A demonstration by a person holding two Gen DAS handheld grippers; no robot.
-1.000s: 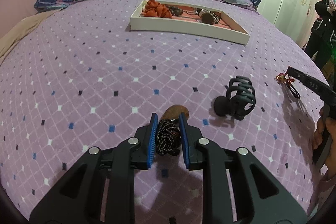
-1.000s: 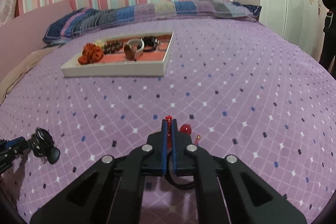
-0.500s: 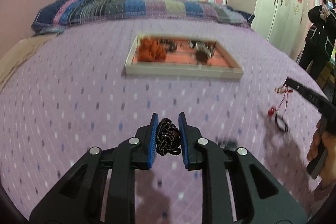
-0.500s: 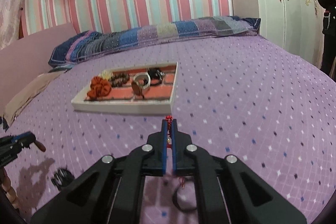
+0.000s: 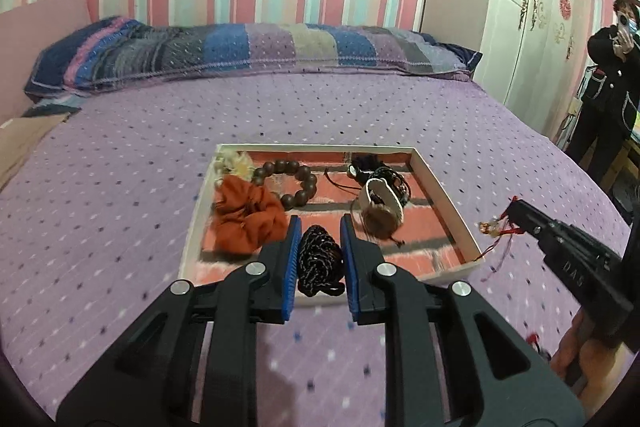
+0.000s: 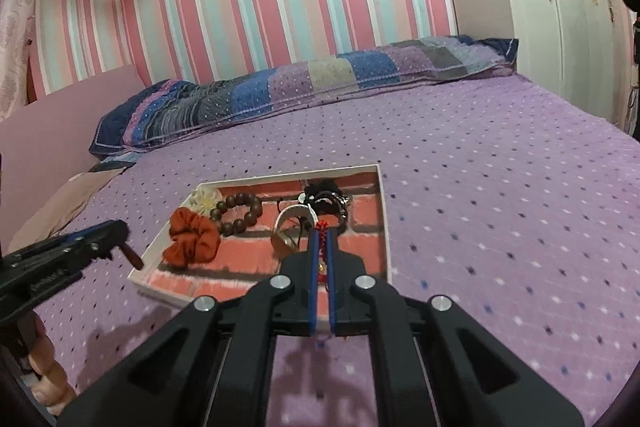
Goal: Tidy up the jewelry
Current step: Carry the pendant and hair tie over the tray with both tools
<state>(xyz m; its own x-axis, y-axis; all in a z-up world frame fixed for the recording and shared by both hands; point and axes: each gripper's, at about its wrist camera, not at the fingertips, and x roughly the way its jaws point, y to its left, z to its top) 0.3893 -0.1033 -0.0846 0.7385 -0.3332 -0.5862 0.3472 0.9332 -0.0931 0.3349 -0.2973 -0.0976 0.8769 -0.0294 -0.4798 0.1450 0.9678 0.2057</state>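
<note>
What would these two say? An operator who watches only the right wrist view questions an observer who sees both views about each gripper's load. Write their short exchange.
Operator: What does the left gripper hold? I see just a brown tip.
Observer: A black braided hair tie, pinched between its blue pads.
Operator: Does my red cord hang loose under the right gripper?
Observer: Yes, thin red strands dangle from it beside the tray's near right corner.

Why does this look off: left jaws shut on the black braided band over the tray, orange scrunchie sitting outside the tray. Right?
One error: the orange scrunchie lies inside the tray, at its left side, as the left wrist view shows. The left gripper does hold the black braided band over the tray.
</note>
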